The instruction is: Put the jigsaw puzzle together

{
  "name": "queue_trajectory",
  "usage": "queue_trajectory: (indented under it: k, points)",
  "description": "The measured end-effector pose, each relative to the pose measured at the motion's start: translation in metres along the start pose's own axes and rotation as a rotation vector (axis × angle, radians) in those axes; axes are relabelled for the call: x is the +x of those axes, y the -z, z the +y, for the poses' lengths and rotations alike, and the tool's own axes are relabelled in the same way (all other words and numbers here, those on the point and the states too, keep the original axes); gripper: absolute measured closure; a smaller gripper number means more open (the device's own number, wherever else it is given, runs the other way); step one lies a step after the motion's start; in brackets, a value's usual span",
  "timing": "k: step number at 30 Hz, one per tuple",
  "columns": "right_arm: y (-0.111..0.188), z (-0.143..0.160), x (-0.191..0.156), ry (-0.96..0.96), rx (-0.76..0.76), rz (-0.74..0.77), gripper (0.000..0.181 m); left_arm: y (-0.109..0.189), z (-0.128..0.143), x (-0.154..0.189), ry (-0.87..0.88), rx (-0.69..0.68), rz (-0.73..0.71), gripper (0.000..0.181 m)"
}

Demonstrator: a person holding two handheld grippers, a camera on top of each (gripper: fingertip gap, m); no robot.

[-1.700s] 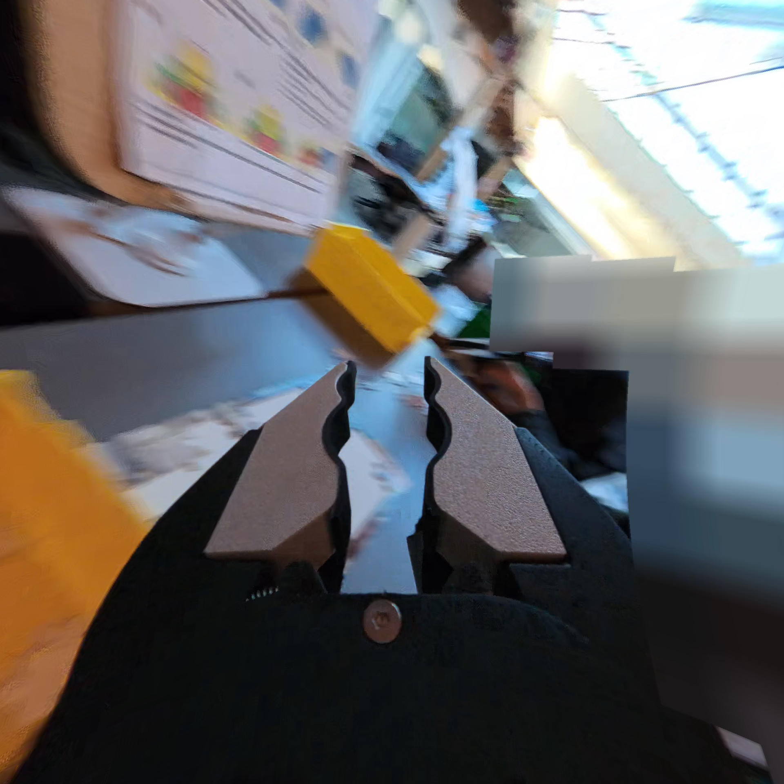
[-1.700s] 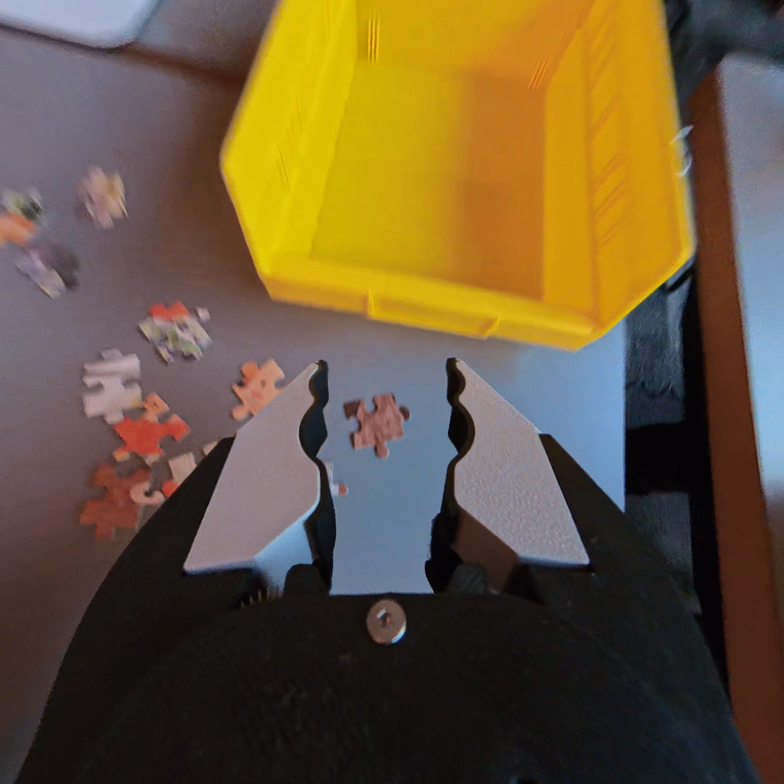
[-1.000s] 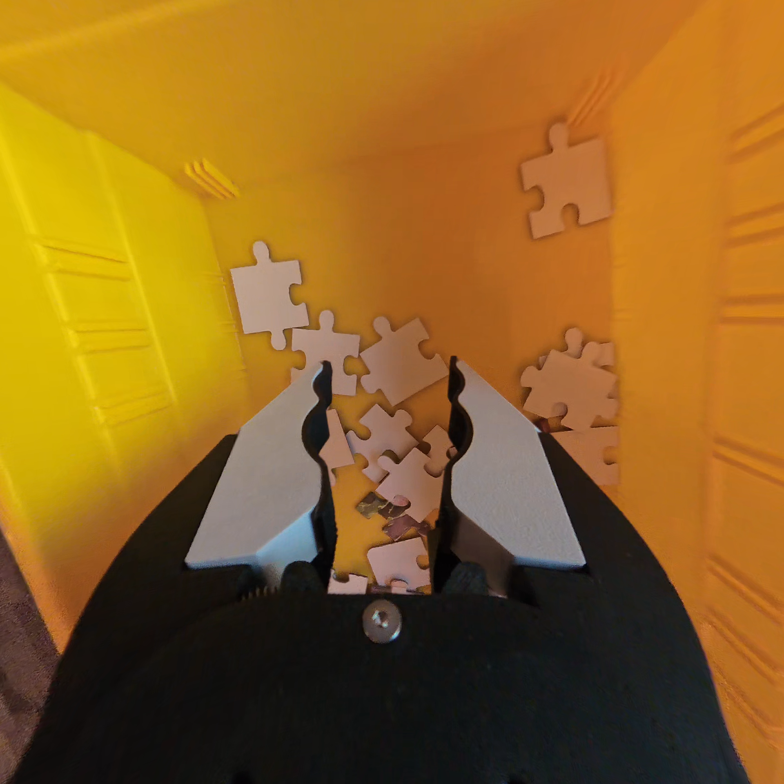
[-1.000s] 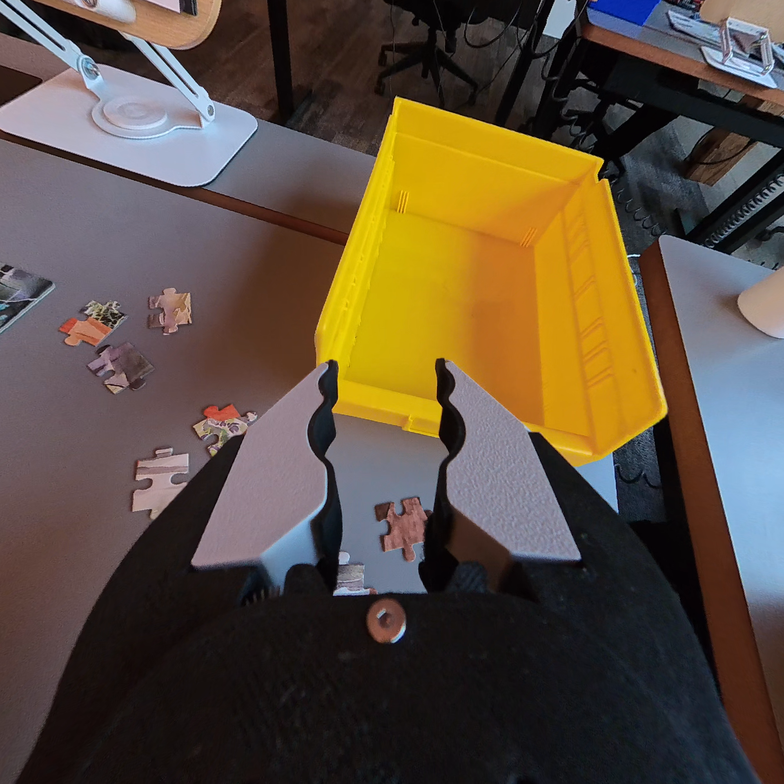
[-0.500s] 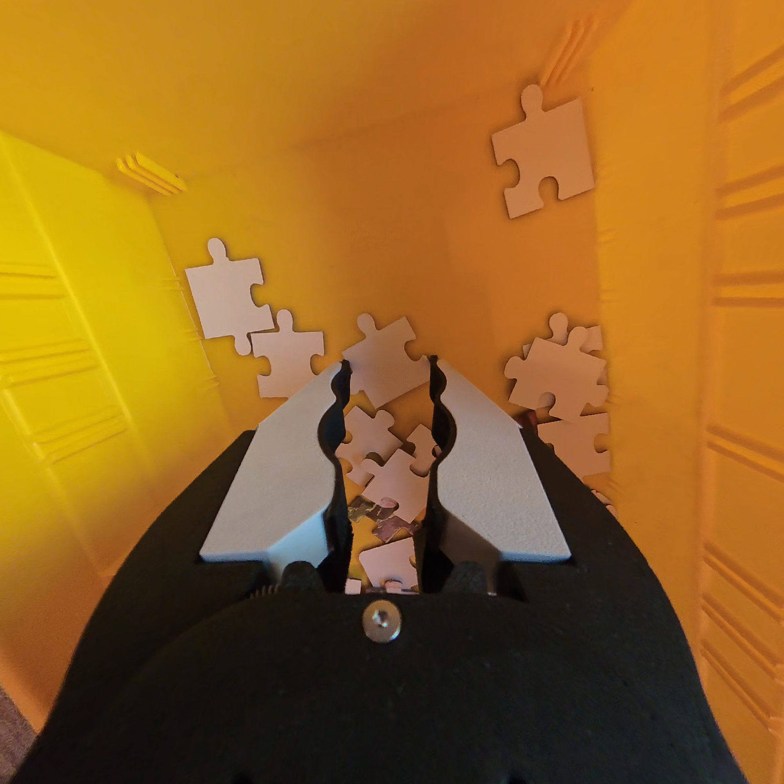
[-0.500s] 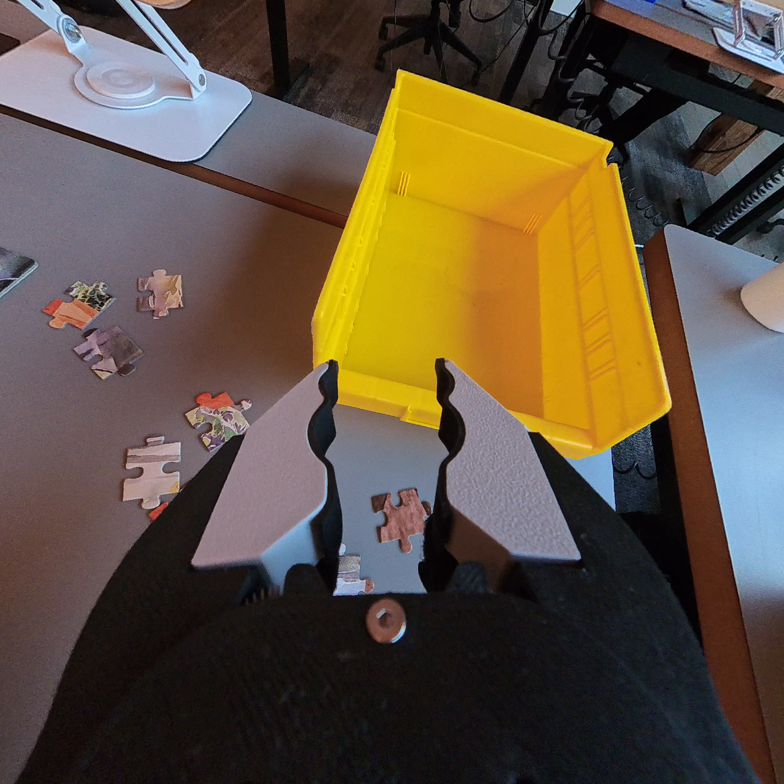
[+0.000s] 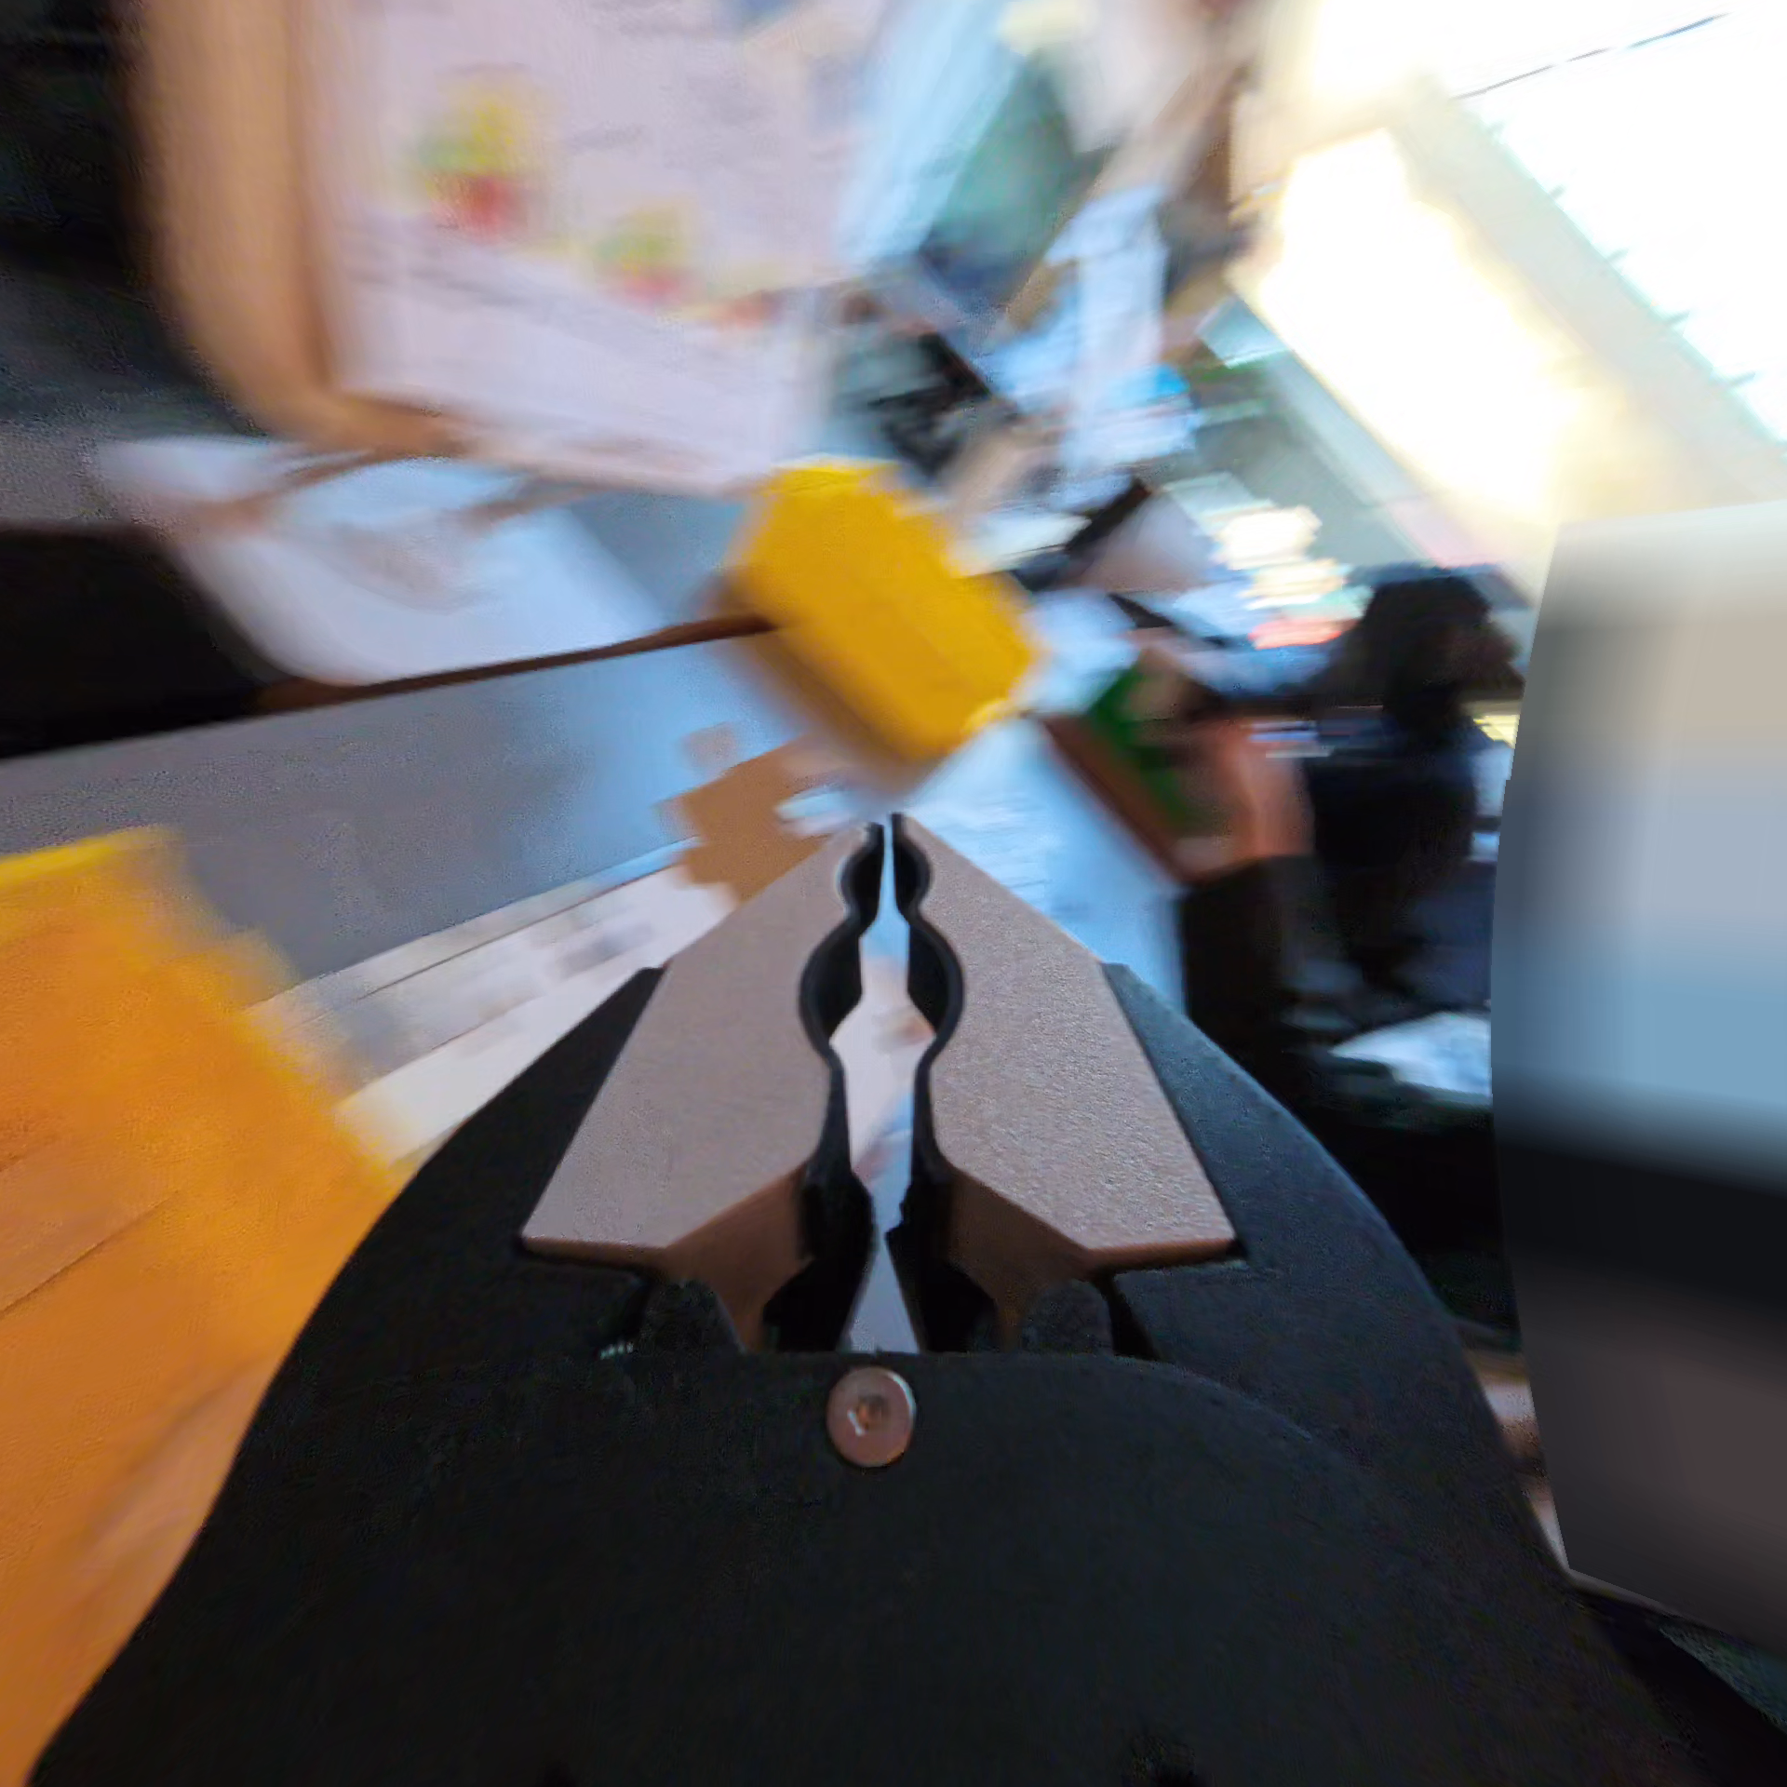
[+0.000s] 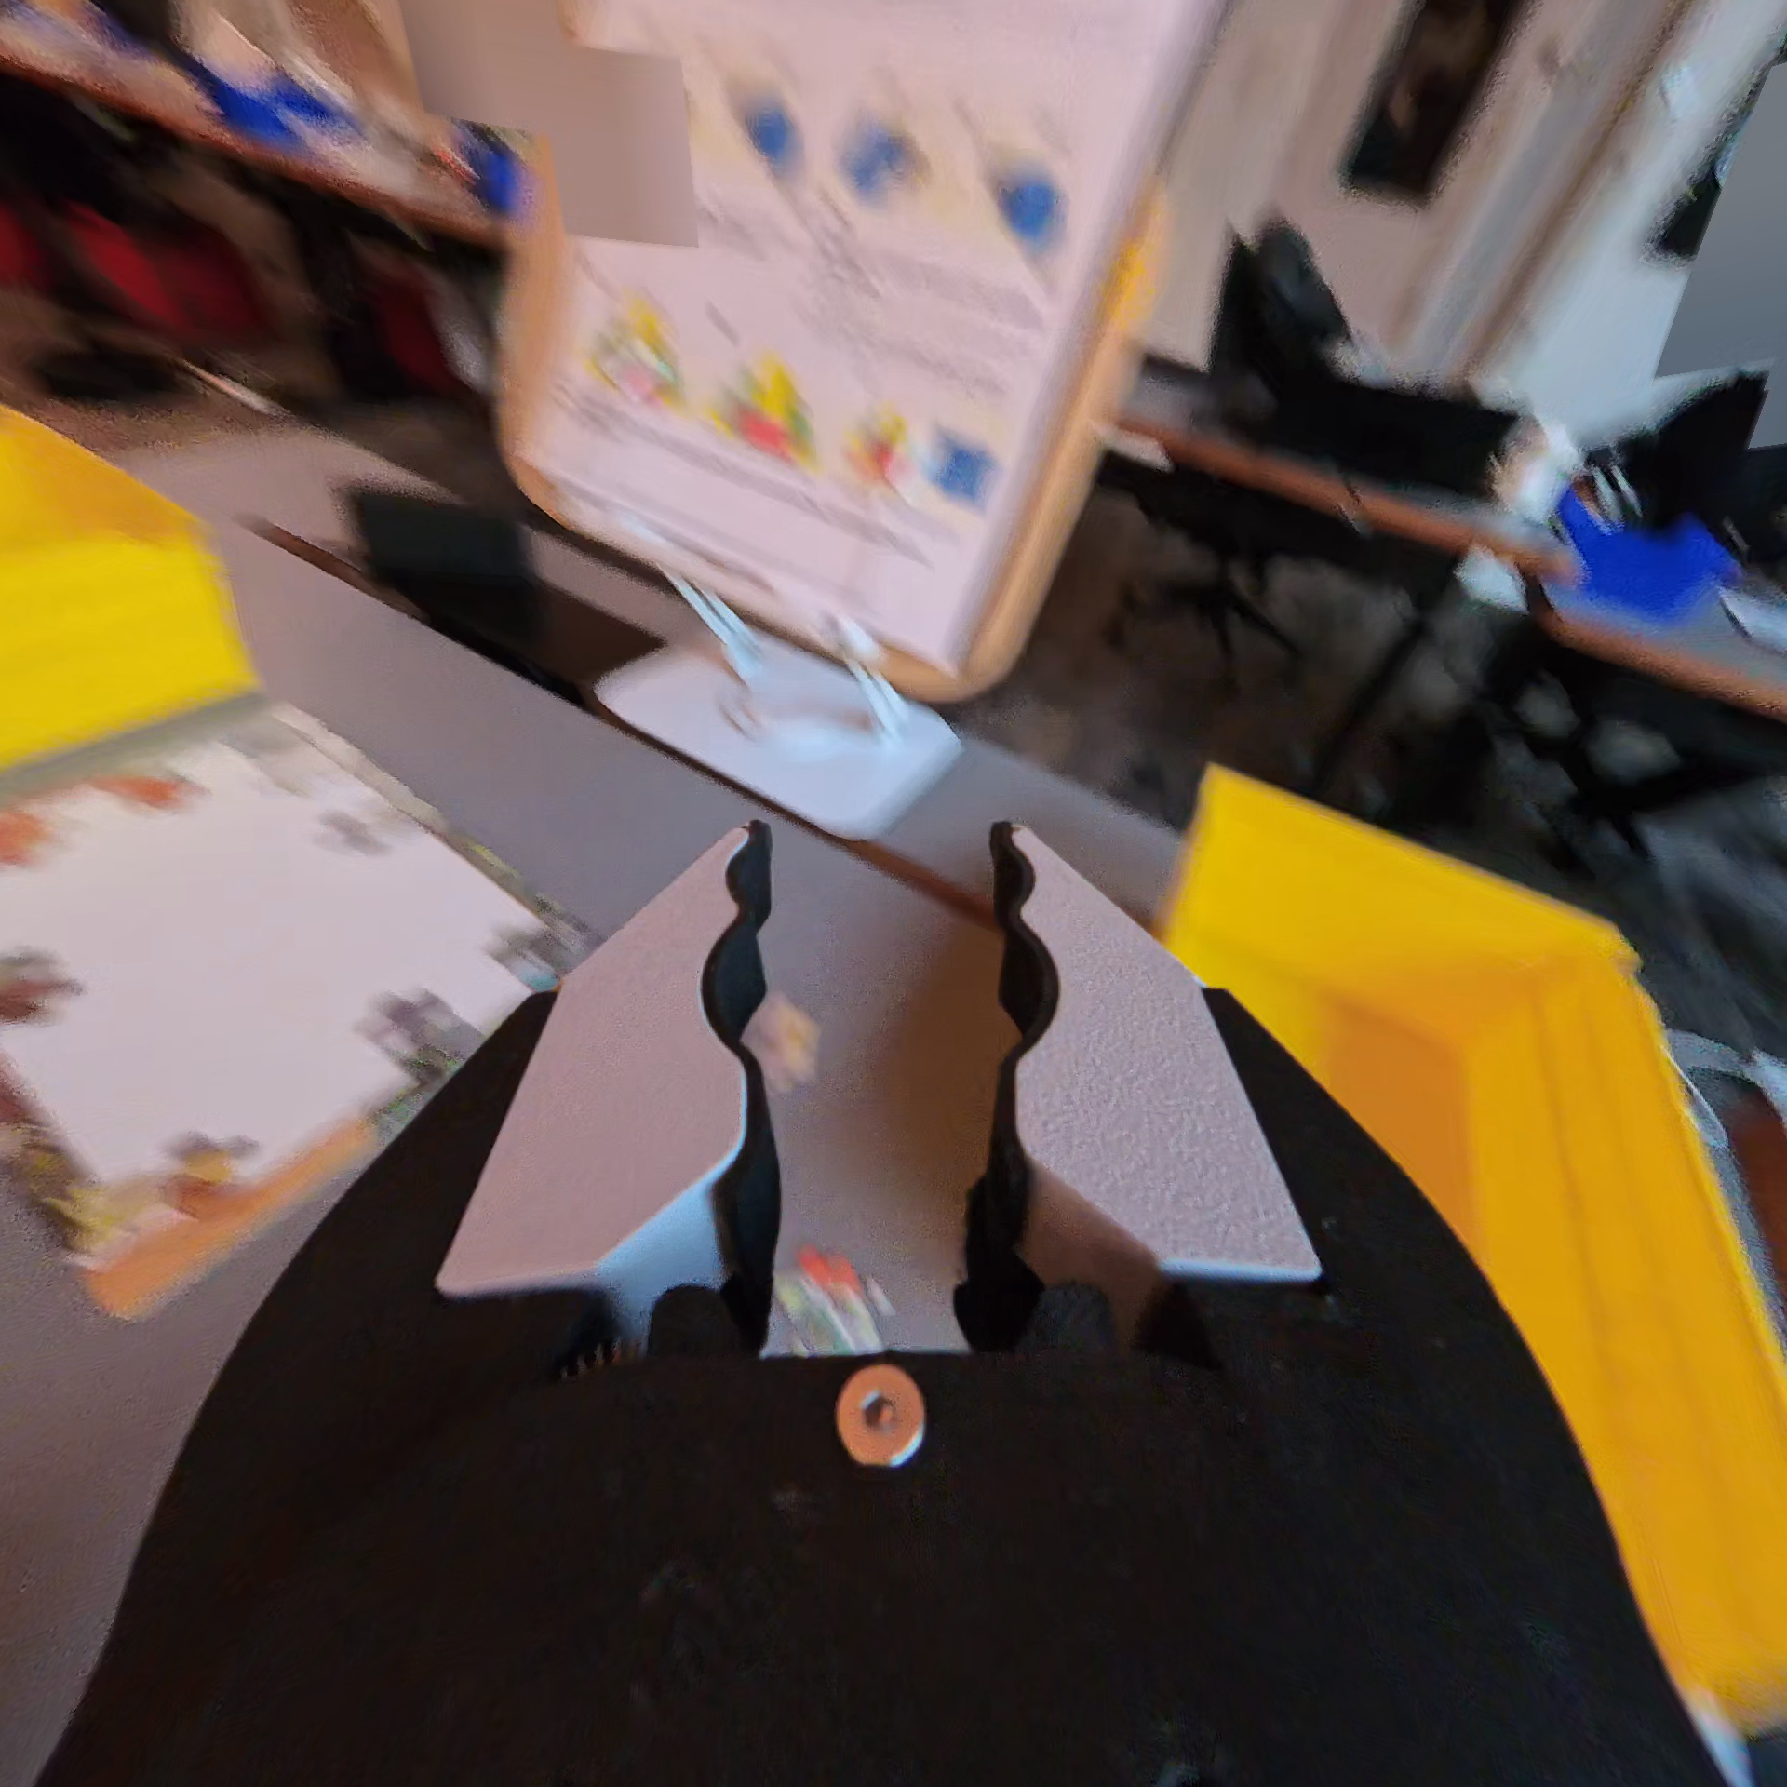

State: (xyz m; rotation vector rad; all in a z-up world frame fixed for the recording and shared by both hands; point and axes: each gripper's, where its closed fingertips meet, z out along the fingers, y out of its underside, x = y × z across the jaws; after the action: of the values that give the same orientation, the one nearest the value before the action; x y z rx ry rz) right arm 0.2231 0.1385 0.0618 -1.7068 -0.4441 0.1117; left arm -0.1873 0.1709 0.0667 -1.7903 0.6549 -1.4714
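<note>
Evidently the jigsaw puzzle [image 8: 193, 977] was only framed: a coloured border around a pale, unfilled middle, flat on the grey table [image 8: 580, 735]. Loose cardboard pieces [image 8: 827, 1291] lay beside it, toward the glossy yellow plastic bin [image 8: 1450, 1112]. The right gripper [image 8: 880, 836] was spread, holding nothing; the left gripper [image 7: 888, 832] was nearly pressed together, any piece pinched there untellable.

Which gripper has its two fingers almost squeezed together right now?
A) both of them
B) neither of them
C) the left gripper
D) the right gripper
C: the left gripper shows only a thin slit between its fingertips, while the right gripper has a wide gap with grey table visible through it.
</note>
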Motion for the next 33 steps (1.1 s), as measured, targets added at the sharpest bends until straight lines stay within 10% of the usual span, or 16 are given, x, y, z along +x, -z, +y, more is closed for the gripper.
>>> queue_trajectory:
  k: [3, 10, 23, 33]
  points:
    - [-0.013, -0.059, -0.089, 0.079, 0.189, -0.262, 0.135, -0.023, 0.0, 0.055, 0.117, 0.019, 0.351, 0.181]
    - [-0.04, -0.049, -0.181, 0.321, 0.081, -0.427, 0.134, -0.05, 0.029, 0.044, 0.181, -0.112, 0.302, 0.181]
    - [-0.078, 0.151, -0.289, 0.464, -0.592, -0.939, 0.132, -0.037, 0.023, 0.04, 0.124, -0.108, 0.228, 0.181]
    - [-0.071, 0.167, -0.298, 0.539, -0.637, -0.985, 0.132, -0.042, 0.03, 0.044, 0.127, -0.146, 0.234, 0.181]
